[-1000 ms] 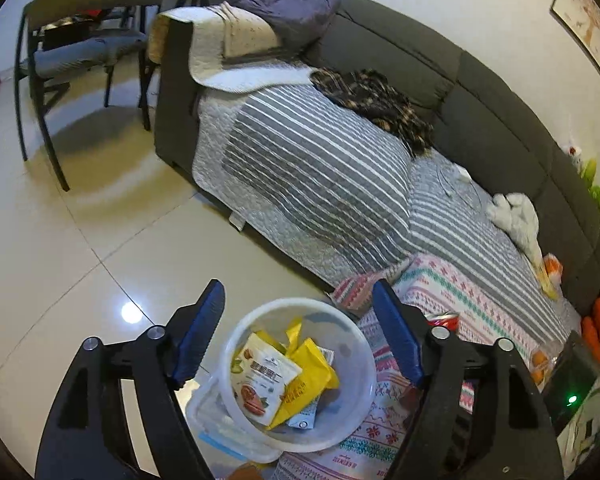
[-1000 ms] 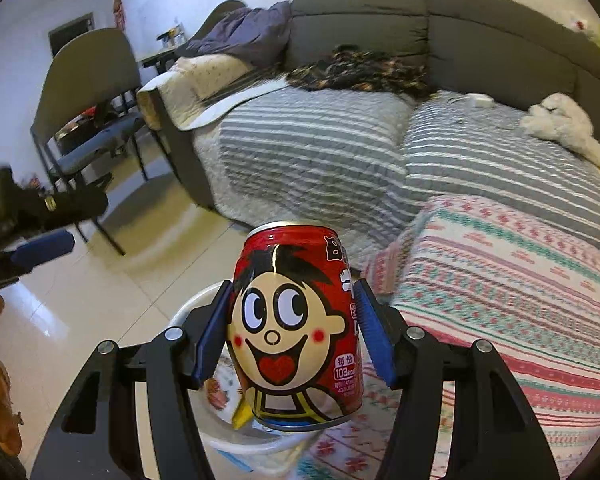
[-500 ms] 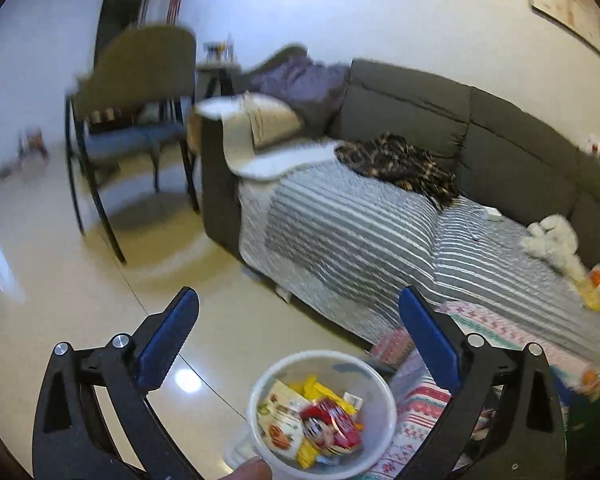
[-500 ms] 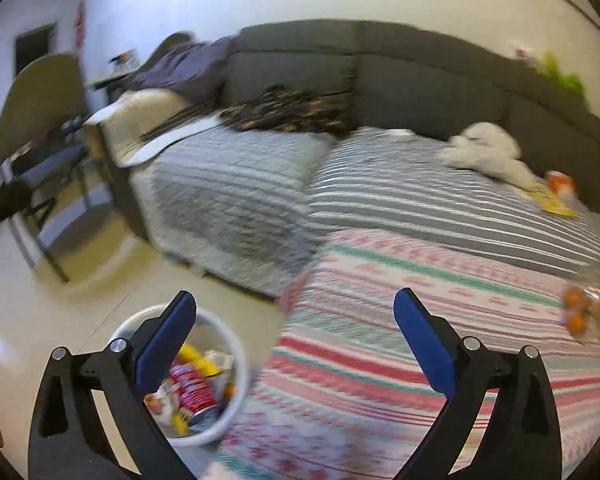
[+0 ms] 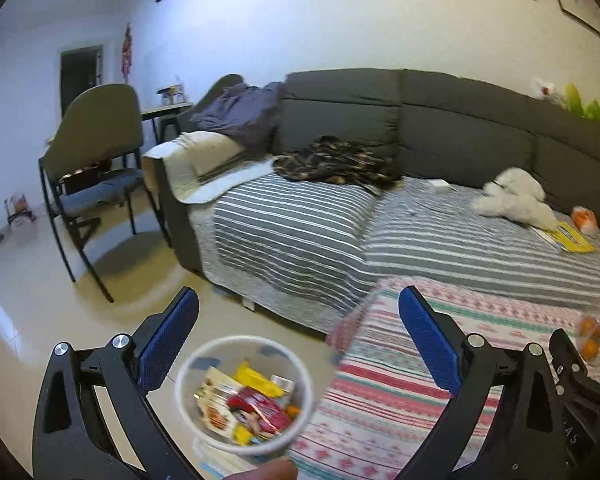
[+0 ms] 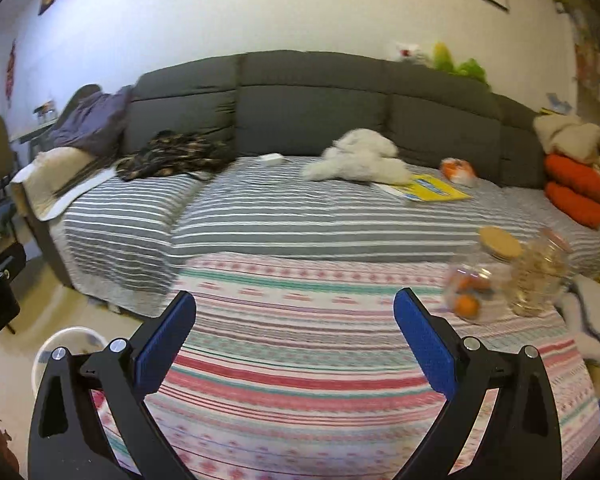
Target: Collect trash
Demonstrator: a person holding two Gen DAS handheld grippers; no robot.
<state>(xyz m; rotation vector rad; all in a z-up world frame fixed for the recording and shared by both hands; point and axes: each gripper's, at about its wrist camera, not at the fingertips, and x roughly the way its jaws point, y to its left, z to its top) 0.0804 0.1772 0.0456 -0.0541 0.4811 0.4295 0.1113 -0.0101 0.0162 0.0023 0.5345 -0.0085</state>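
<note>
A white round trash bin (image 5: pixel 188 396) stands on the floor beside the striped table cloth. It holds the red cartoon can (image 5: pixel 260 408) and several yellow and white snack wrappers (image 5: pixel 256 378). My left gripper (image 5: pixel 298 340) is open and empty, above and behind the bin. My right gripper (image 6: pixel 294 338) is open and empty over the patterned table cloth (image 6: pixel 300 360). The bin's rim (image 6: pixel 66 336) shows at the lower left of the right wrist view.
A grey sofa (image 5: pixel 440 128) with a striped cover (image 5: pixel 300 224) fills the back. A white plush toy (image 6: pixel 360 158), a yellow booklet (image 6: pixel 432 188) and clothes (image 5: pixel 336 160) lie on it. Glass jars (image 6: pixel 536 272) and oranges (image 6: pixel 466 304) sit at the table's right. A chair (image 5: pixel 96 168) stands at the left.
My right gripper opened and let the red can fall into the bin, then swung right over the table. My left gripper opened wider and tilted up.
</note>
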